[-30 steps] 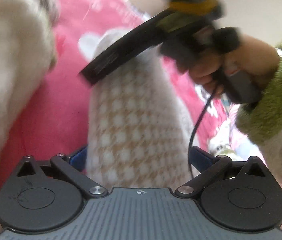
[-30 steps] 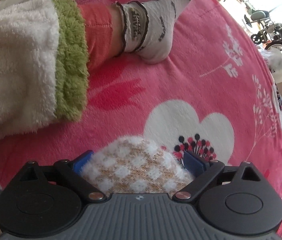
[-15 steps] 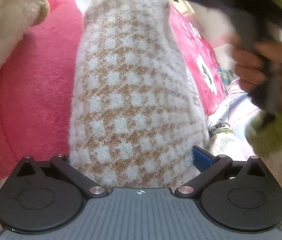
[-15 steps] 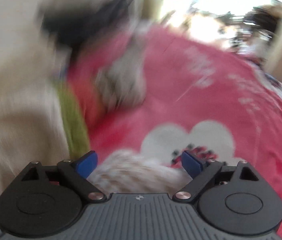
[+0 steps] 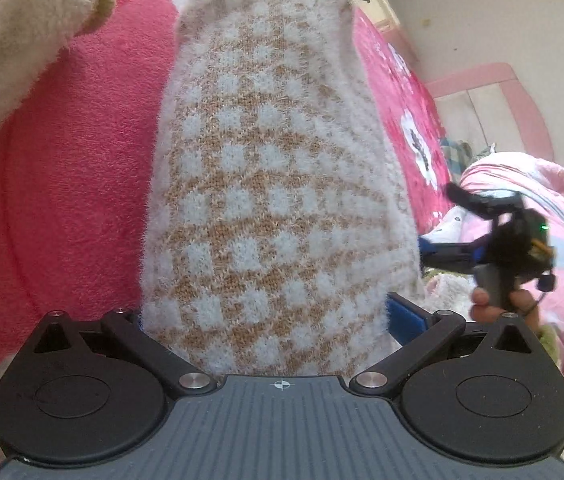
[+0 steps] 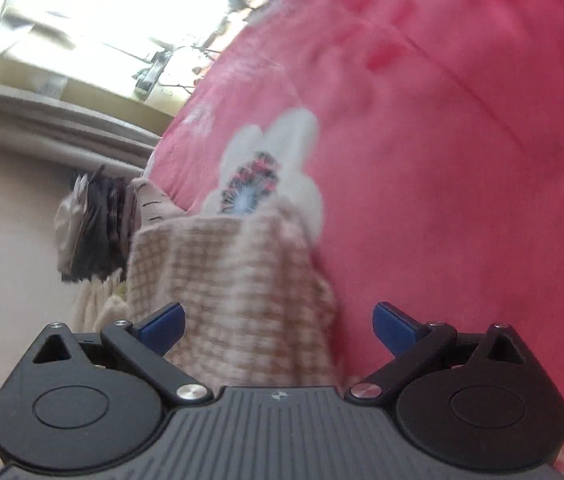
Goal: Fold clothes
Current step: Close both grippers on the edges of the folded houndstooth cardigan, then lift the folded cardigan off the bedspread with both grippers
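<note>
Checked knit on pink bed, left tool gripping it, right tool opening.
Left tool (image 5: 270, 320) clamps the checked knit (image 5: 278, 184), which fills its view and hides the blanket (image 5: 62, 184) behind. Right tool (image 6: 278, 322) has jaws opening wide, knit edge (image 6: 234, 280) between, untouched. Pink bedding (image 5: 542, 208) and fleece sleeve (image 5: 22, 20) lie close by.

Bed w/ pink floral blanket (image 5: 62, 184) fills most of both views. Pale wall (image 5: 502, 12) behind, pink headboard (image 5: 494, 76) at right, yellowish wooden furniture (image 5: 370, 0) nearby. Bright, blown-out window light (image 6: 122, 0) beyond bed edge; detail there blurred.
</note>
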`<move>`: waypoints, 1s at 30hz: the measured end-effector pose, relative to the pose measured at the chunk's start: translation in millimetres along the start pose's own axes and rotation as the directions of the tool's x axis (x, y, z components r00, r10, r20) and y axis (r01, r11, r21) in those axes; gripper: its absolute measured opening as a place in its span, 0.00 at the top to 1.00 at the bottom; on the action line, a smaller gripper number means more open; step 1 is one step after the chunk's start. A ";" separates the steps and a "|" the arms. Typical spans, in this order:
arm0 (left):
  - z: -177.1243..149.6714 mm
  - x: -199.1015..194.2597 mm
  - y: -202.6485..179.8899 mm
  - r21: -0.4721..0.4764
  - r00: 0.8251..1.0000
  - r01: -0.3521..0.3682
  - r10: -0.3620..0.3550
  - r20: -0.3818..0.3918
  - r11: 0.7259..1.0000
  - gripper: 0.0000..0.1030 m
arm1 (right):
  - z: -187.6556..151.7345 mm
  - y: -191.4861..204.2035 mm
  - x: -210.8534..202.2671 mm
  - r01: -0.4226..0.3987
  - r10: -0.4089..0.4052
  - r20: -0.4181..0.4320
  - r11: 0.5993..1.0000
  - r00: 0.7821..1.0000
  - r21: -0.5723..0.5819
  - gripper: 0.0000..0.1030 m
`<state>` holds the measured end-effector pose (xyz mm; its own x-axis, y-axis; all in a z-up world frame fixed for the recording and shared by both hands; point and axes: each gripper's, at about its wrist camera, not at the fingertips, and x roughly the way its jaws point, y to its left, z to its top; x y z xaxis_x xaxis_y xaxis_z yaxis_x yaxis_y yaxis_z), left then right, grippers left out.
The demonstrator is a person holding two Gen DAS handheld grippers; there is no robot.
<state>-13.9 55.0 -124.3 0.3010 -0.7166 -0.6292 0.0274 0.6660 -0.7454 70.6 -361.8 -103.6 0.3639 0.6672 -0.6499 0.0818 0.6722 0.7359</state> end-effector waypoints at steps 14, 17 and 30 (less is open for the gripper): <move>-6.4 7.0 -3.0 -0.002 1.000 -0.009 0.009 0.014 1.000 0.00 | 29.9 -2.0 82.4 -0.185 0.177 -0.097 0.979 0.979 -0.080 0.00; -5.1 10.4 -4.9 -0.004 1.000 -0.008 0.008 0.013 1.000 0.00 | 13.3 8.2 82.2 -0.186 0.158 -0.170 0.969 0.973 -0.164 0.00; -3.4 11.6 -1.4 -0.007 1.000 0.003 -0.003 -0.004 1.000 0.00 | -7.3 8.1 80.6 -0.258 0.205 -0.324 0.958 0.924 -0.129 0.00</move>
<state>-13.6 45.1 -131.3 0.2969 -0.7193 -0.6280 0.0218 0.6627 -0.7486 93.8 -300.2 -151.4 0.0523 0.8581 -0.5108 -0.1349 0.5129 0.8478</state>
